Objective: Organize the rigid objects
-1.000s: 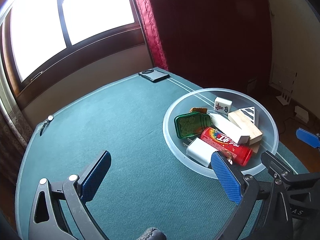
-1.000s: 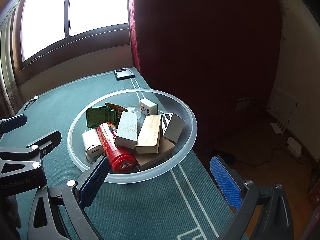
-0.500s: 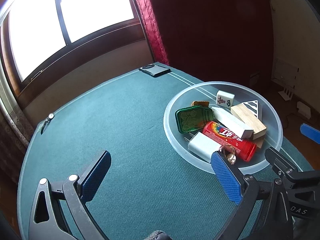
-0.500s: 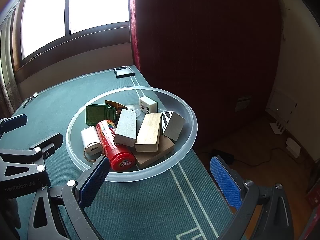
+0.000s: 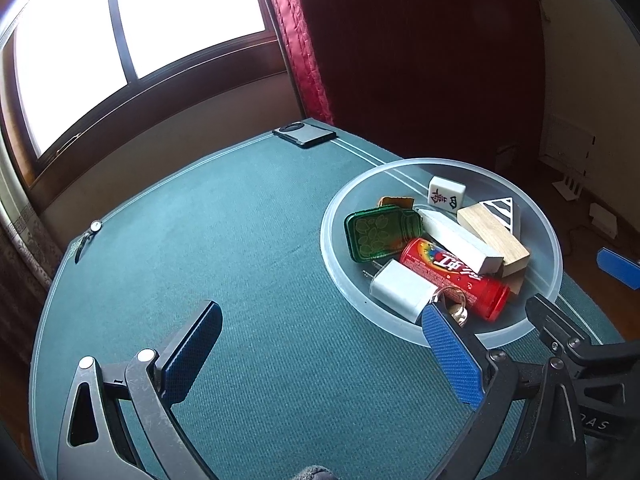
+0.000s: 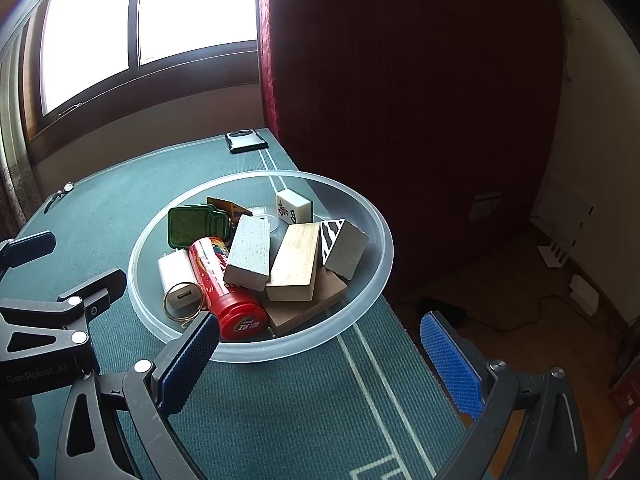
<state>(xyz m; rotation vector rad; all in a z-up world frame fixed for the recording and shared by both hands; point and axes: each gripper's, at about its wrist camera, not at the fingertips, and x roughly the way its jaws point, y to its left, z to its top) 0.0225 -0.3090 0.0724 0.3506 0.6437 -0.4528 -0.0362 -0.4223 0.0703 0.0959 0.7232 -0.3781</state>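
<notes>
A clear plastic bowl (image 5: 340,272) (image 6: 360,208) sits on the green table mat near its right edge. Inside lie a red can (image 5: 452,272) (image 6: 224,280), a green tin (image 5: 376,232) (image 6: 190,224), a white charger (image 5: 400,290) (image 6: 176,276), a grey block (image 6: 250,252), a wooden block (image 6: 296,262), a striped wedge (image 6: 342,246), a mahjong tile (image 5: 446,194) (image 6: 293,207) and a metal ring (image 6: 182,302). My left gripper (image 5: 320,344) hovers open over the mat, left of the bowl. My right gripper (image 6: 320,352) stands open just in front of the bowl, nothing between its fingers.
A dark phone-like device (image 5: 304,134) (image 6: 245,141) lies at the table's far corner. A small metal clip (image 5: 86,234) rests near the left edge. The table edge drops to the floor on the right, by a dark red curtain (image 6: 400,80).
Both grippers have drawn back a little from the bowl, still open. The things in the bowl have not moved.
</notes>
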